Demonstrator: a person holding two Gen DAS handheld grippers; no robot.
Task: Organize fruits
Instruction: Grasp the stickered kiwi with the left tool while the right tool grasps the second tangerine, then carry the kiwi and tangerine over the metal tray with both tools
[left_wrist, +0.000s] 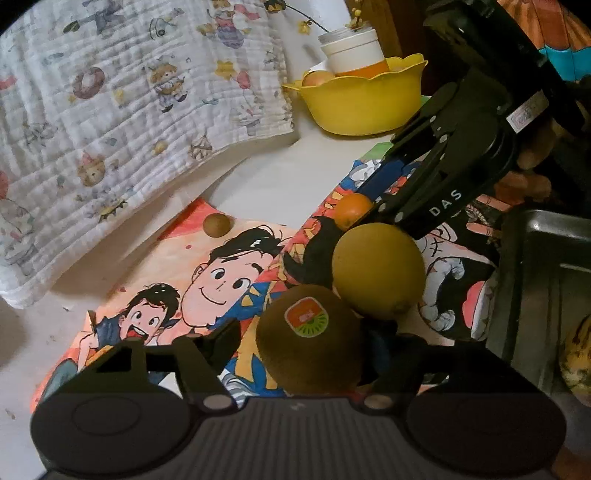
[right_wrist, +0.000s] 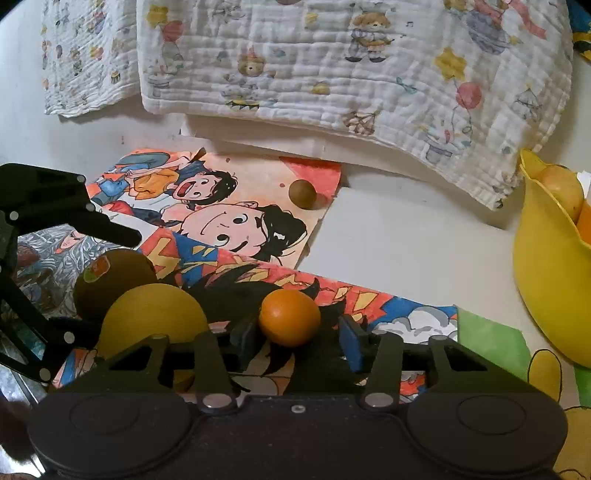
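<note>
Right wrist | right gripper (right_wrist: 295, 341) straddles orange (right_wrist: 289, 316) (pads apart)

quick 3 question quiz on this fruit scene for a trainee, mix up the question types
1. True or false: the small orange lies between the fingers of the right gripper.
2. Which fruit bears a sticker? A) the kiwi B) the small orange C) the small brown fruit
3. What colour is the bowl that already holds fruit?

Key: 1 true; 2 A; 3 yellow.
</note>
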